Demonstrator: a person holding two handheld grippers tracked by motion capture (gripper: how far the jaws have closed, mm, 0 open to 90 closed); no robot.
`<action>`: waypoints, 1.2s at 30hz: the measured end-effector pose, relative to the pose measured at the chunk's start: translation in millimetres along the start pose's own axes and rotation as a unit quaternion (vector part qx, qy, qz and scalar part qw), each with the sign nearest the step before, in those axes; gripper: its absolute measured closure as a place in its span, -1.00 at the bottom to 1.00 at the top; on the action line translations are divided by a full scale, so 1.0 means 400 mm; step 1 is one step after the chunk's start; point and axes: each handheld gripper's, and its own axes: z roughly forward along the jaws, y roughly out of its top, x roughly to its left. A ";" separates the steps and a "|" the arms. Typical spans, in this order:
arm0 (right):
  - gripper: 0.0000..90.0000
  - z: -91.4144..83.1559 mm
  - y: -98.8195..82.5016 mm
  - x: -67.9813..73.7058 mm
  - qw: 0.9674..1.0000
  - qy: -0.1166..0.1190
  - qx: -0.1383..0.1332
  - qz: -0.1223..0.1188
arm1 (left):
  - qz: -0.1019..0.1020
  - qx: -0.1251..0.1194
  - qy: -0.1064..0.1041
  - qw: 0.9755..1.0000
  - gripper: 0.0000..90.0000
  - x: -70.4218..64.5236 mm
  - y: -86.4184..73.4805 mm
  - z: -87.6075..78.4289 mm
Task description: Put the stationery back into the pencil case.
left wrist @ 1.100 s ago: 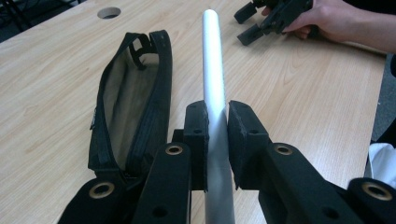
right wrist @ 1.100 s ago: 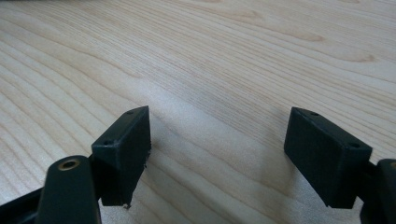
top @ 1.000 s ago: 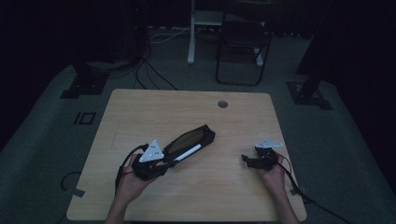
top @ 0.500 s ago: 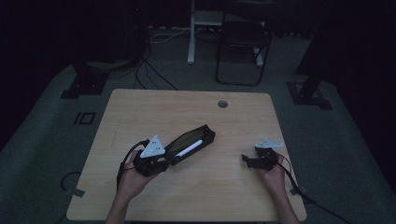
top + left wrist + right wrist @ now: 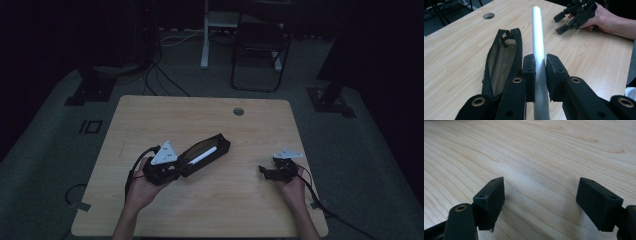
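Note:
A silver-white cylinder (image 5: 537,37), like a pen, is clamped between the pads of my left gripper (image 5: 540,67) and points away from it. Just left of it an open black pouch (image 5: 501,57) with a tan lining lies on the wooden table (image 5: 200,115). In the high view the left gripper (image 5: 182,167) holds the cylinder (image 5: 202,156) over the pouch (image 5: 222,145). My right gripper (image 5: 265,172) rests low at the table's right side. Its jaws stand wide apart over bare wood in the right gripper view (image 5: 540,195). It is also visible across the table in the left gripper view (image 5: 560,23).
A round cable hole (image 5: 238,111) sits near the table's far edge. Beyond the table stand a dark chair (image 5: 260,50) and black floor stands (image 5: 92,90), with cables on the grey floor. A cable trails from each gripper toward the near edge.

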 end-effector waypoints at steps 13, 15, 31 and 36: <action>-0.49 0.000 0.000 0.000 1.000 0.000 0.000 0.000 | -0.003 -0.001 0.002 1.000 0.75 0.011 0.017 0.007; -0.49 0.000 0.000 0.000 1.000 0.000 0.000 0.000 | -0.003 0.000 0.003 1.000 0.75 0.015 0.021 0.008; -0.49 0.000 0.000 0.000 1.000 0.001 0.000 -0.001 | -0.008 -0.003 0.009 1.000 0.75 0.033 0.034 0.018; -0.49 0.000 0.000 0.000 1.000 0.001 0.000 -0.001 | -0.007 -0.001 0.013 1.000 0.75 0.039 0.041 0.021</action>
